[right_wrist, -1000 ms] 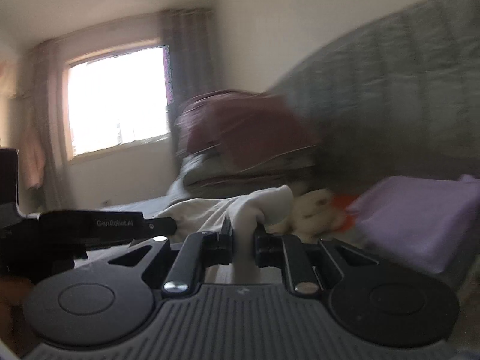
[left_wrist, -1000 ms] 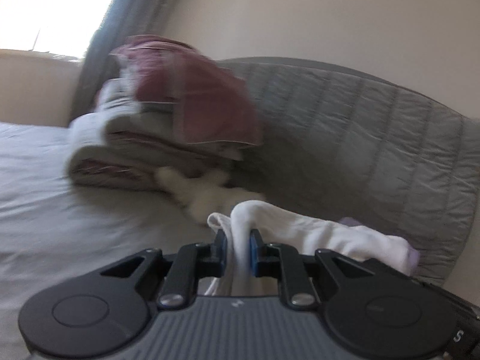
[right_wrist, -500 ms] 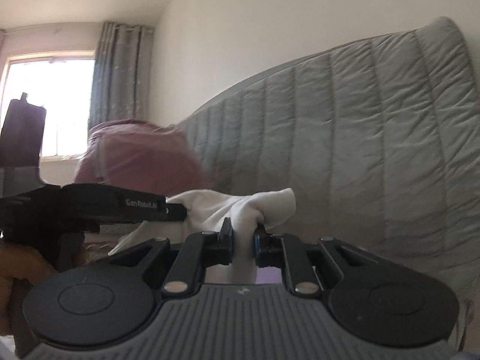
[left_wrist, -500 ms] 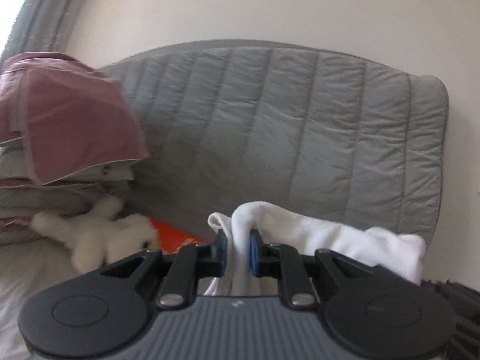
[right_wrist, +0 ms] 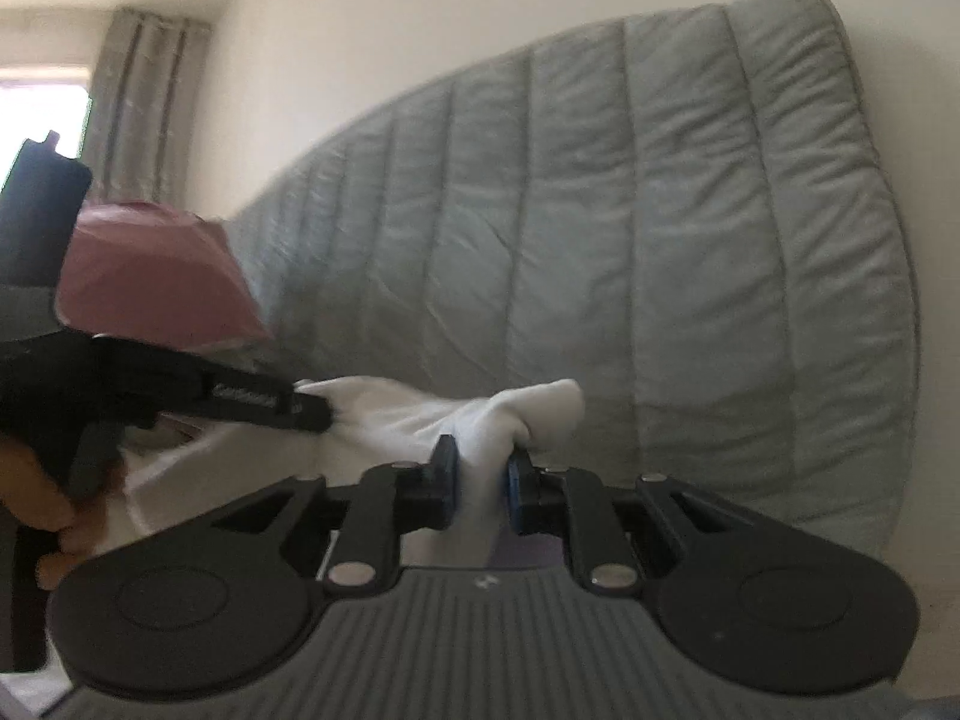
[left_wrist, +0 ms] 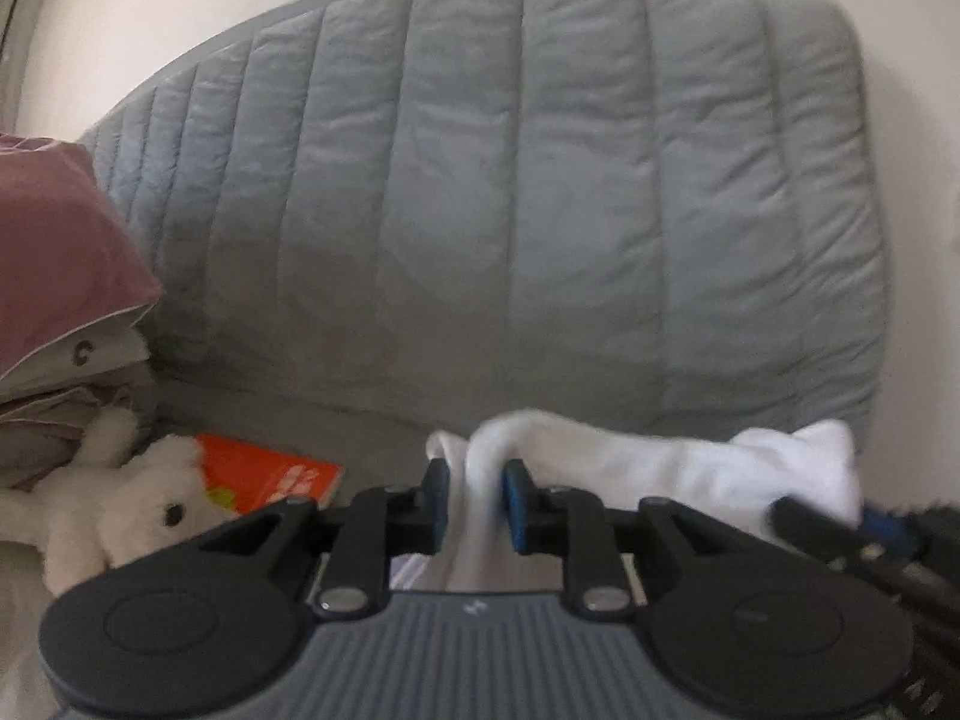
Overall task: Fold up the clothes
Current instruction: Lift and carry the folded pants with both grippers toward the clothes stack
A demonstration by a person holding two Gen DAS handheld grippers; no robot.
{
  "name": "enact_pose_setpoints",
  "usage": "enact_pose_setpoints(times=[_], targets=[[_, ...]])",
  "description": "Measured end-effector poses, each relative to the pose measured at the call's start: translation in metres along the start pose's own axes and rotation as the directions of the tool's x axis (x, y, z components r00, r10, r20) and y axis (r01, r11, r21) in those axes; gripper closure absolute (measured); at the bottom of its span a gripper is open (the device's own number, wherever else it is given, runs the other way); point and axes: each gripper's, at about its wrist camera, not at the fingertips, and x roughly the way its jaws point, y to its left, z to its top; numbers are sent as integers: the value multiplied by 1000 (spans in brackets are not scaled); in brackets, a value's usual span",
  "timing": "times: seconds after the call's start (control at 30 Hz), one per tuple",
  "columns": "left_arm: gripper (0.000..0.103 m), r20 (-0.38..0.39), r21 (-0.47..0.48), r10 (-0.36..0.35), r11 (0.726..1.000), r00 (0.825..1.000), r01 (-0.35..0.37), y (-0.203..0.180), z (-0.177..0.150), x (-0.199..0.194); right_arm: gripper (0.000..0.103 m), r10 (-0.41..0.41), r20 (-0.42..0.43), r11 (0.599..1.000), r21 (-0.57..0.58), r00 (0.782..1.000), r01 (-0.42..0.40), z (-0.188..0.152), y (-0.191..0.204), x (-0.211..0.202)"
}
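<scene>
Both tools are opening, the left tool and right tool each with the white cloth low centre between its jaws; it may drop and unfold.

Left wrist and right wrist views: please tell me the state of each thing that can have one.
white garment: bunched, held up between both grippers
left gripper: jaws opening, cloth between them
right gripper: jaws opening, cloth between them
maroon bedding: folded, on top of a stack
plush toy: lying down
orange book: closed, flat
</scene>
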Motion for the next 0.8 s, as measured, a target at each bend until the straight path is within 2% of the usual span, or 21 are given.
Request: enact_pose_setpoints(times=[0.03, 0.07, 0.17, 0.23, 0.27, 0.33, 0.37, 0.47, 0.53, 0.6, 0.63, 0.8], targets=[[71, 2, -2, 18, 1000, 1000, -18, 2, -2, 1, 77, -12, -6, 1000, -13, 1000, 12, -3, -1, 1], [68, 12, -16, 37, 999, 999, -37, 6, -2, 0, 74, -24, -1, 999, -24, 1000, 24, -5, -2, 0], [67, 54, -53, 104, 993, 993, -101, 15, 0, -10, 63, -56, 15, 997, -51, 998, 57, -8, -7, -2], [70, 90, -76, 146, 987, 985, -140, 19, 3, -19, 62, -89, 35, 994, -64, 995, 91, -6, -11, -6], [72, 112, -85, 145, 987, 983, -135, 19, 4, -24, 62, -94, 47, 993, -68, 994, 97, -3, -12, -6], [84, 147, -90, 117, 990, 982, -104, 15, 3, -33, 62, -103, 71, 991, -77, 992, 109, 1, -15, -6], [85, 154, -89, 91, 993, 984, -78, 12, 2, -33, 62, -93, 79, 992, -79, 993, 99, 3, -15, -7], [91, 119, -68, 25, 998, 993, -17, 3, -4, -25, 62, -46, 82, 993, -109, 996, 55, 6, -10, -5], [91, 63, -48, 31, 998, 998, -28, -1, -11, -11, 62, -19, 76, 990, -137, 997, 29, 6, -6, -2], [91, 17, -57, 47, 997, 999, -46, -1, -19, 0, 62, -1, 8, 988, -151, 1000, 2, 0, -4, 7], [91, 9, -62, 53, 997, 999, -53, -1, -21, 2, 62, 7, -24, 988, -157, 1000, -10, -2, -3, 11], [90, -2, -76, 69, 995, 998, -69, -6, -15, -15, 62, 16, -31, 991, -136, 999, -20, 4, -9, 3]])
